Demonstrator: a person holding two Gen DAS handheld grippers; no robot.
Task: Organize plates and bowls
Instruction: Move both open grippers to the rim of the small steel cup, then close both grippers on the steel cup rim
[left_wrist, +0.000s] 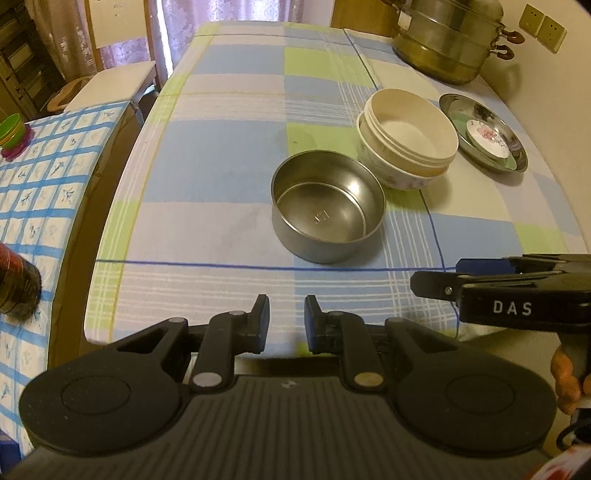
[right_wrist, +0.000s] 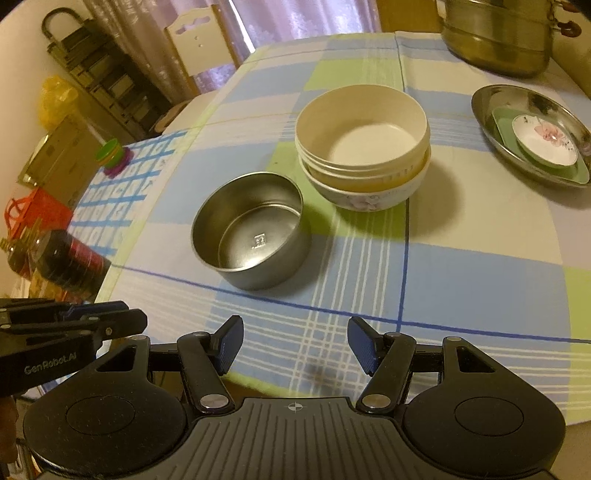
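Observation:
A steel bowl (left_wrist: 327, 206) (right_wrist: 251, 230) stands alone on the checked tablecloth. Behind it to the right, cream bowls (left_wrist: 408, 131) (right_wrist: 362, 129) are nested in a floral white bowl (left_wrist: 397, 177) (right_wrist: 364, 195). Further right, a steel plate (left_wrist: 484, 131) (right_wrist: 528, 129) holds a green plate and a small floral dish (right_wrist: 545, 144). My left gripper (left_wrist: 286, 323) is open with a narrow gap and empty, near the table's front edge. My right gripper (right_wrist: 295, 345) is open wide and empty, in front of the steel bowl.
A large steel steamer pot (left_wrist: 448, 37) (right_wrist: 496, 35) stands at the far right corner. A side table (left_wrist: 37, 173) on the left carries coloured cups (left_wrist: 11, 134) and a dark bottle (left_wrist: 14, 286). A chair (right_wrist: 199, 48) stands beyond the table.

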